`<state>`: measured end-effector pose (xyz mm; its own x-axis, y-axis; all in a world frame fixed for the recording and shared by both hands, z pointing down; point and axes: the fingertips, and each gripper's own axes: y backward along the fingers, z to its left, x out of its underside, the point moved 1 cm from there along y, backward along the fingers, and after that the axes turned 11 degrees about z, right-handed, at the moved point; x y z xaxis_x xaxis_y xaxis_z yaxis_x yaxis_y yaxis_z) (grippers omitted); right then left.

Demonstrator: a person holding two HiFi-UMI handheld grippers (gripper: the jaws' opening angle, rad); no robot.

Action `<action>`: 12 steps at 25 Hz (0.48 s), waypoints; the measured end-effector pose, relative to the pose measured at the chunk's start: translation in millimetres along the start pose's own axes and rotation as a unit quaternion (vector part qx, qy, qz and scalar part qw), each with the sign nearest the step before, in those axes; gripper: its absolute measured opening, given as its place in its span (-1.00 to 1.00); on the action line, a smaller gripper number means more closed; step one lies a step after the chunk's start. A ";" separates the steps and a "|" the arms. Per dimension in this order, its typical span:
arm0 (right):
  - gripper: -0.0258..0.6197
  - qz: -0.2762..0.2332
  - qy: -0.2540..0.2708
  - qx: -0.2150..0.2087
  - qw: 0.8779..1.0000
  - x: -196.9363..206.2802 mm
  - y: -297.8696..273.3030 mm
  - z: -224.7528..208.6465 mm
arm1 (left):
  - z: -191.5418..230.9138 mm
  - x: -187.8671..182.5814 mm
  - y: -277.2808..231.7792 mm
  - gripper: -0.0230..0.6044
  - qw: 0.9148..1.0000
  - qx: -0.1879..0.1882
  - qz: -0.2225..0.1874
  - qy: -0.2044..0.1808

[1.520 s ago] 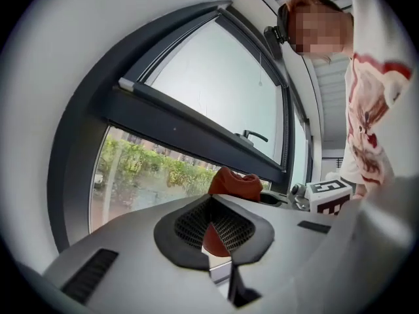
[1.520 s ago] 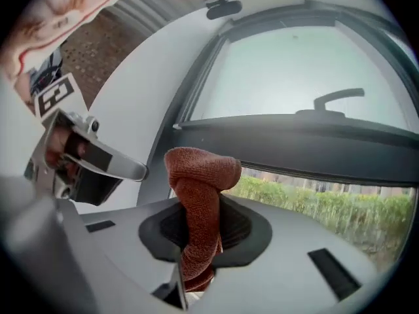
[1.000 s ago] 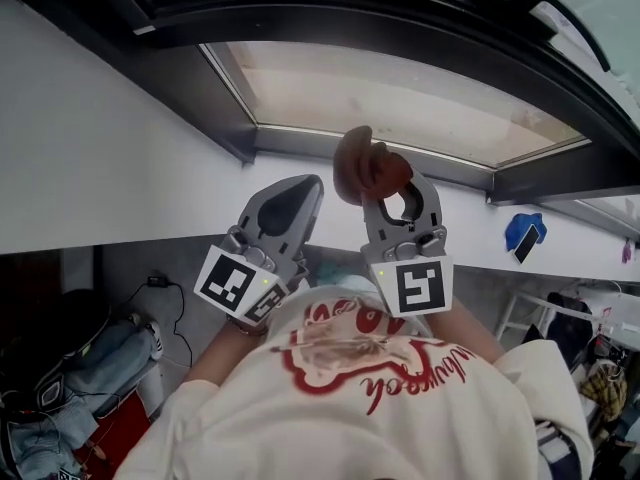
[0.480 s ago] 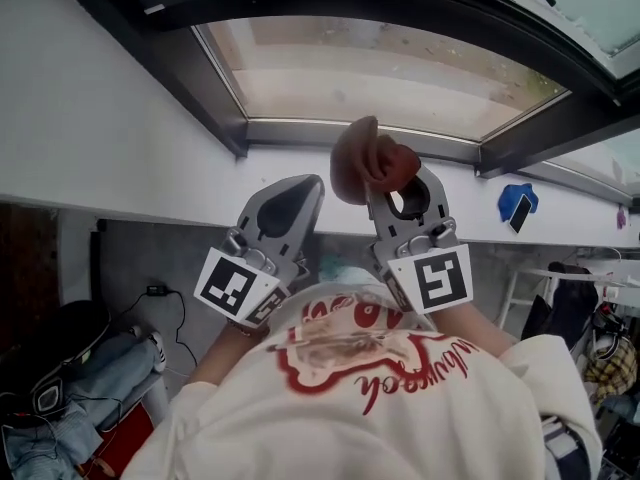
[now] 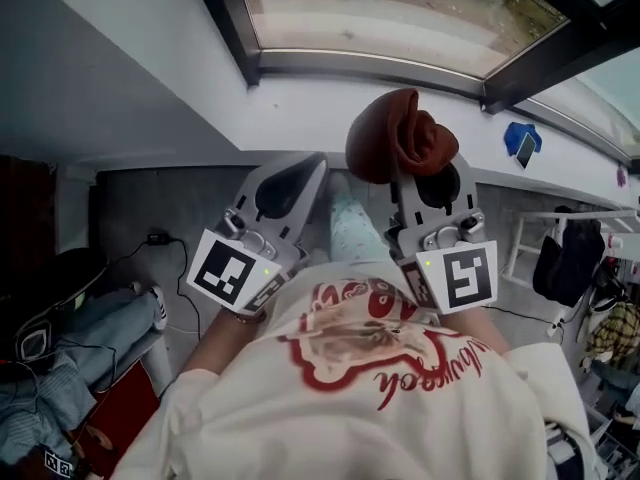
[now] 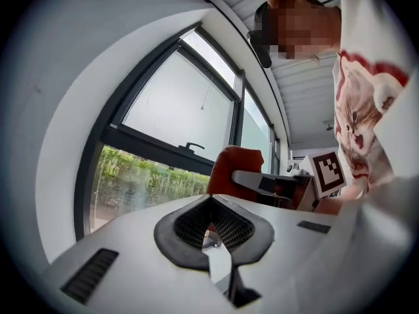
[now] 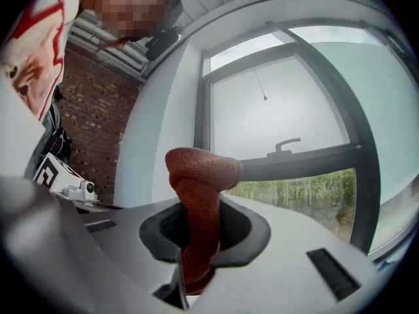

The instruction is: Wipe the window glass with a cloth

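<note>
The window glass (image 5: 400, 8) sits in a dark frame, with green plants behind it. The person's white shirt (image 5: 350, 388) has a red picture and red script that I cannot read. The left claw (image 5: 298, 173) is closed on nothing. The right claw (image 7: 196, 241) is closed on the cloth (image 5: 400, 138), a rust-brown twisted bundle, held apart from the glass.

The head view looks steeply down over the person's chest onto the backs of the left tool (image 5: 303, 171) and the right tool (image 5: 432, 190), with the window (image 5: 400, 8) just beyond their tips. The left gripper view sits low behind its closed jaws and faces the window, the right tool at its right. The right gripper view faces the same panes past the cloth (image 7: 200, 201) pinched in its jaws.
</note>
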<state>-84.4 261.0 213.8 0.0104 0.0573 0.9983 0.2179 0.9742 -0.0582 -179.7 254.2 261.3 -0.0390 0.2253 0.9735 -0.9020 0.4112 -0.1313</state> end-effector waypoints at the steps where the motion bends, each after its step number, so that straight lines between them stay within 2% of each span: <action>1: -0.69 0.001 0.000 0.008 1.000 0.0 12.7 6.0 | -8.9 2.6 8.1 -0.86 1.000 0.007 0.003 -0.001; 8: -0.69 0.019 -0.003 0.041 0.999 0.2 79.5 26.5 | -49.2 6.2 43.2 -0.86 0.999 0.035 0.004 -0.010; 12: -0.69 0.027 0.006 0.033 0.999 0.6 104.5 37.9 | -75.7 12.3 45.2 -0.86 0.999 0.051 0.002 0.000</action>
<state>-98.6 371.1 208.3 0.0314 0.1084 0.9936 0.1529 0.9819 -0.1120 -188.4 342.4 253.1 -0.0437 0.2265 0.9730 -0.9412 0.3173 -0.1161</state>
